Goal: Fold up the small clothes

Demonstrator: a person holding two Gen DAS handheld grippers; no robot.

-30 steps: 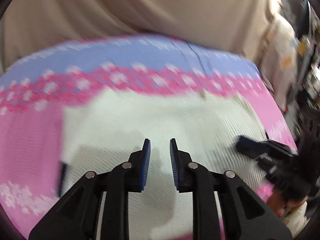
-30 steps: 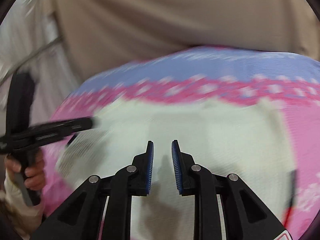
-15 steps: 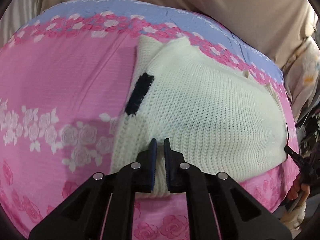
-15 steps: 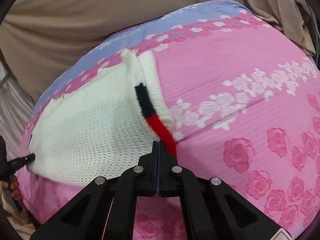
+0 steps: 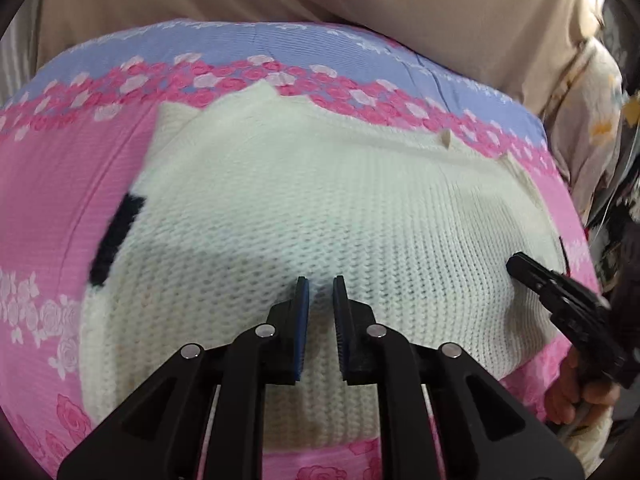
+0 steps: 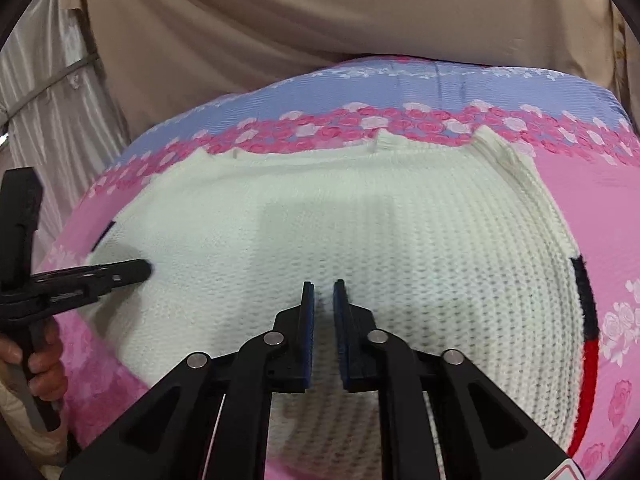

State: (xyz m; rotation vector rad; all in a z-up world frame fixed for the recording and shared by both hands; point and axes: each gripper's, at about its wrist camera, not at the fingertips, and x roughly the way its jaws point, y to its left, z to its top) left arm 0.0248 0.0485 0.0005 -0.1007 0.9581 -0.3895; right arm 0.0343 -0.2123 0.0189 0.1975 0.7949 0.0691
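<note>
Both grippers (left gripper (image 5: 321,280), right gripper (image 6: 323,284)) angled down, seemingly just above sweater (image 5: 320,208).

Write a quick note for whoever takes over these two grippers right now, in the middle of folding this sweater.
Left gripper: jaws a narrow gap apart, just been opening, nothing between them; it hangs over the sweater.
Right gripper: the same, a narrow gap, just been opening, empty, over the sweater.
Sweater: white knit, lying flat on the pink flowered bedspread, with a black stripe at one side edge.
Done: spread flat; the sides look turned in, though I cannot be sure.
Left: probably fold it in half, then smooth it.
</note>
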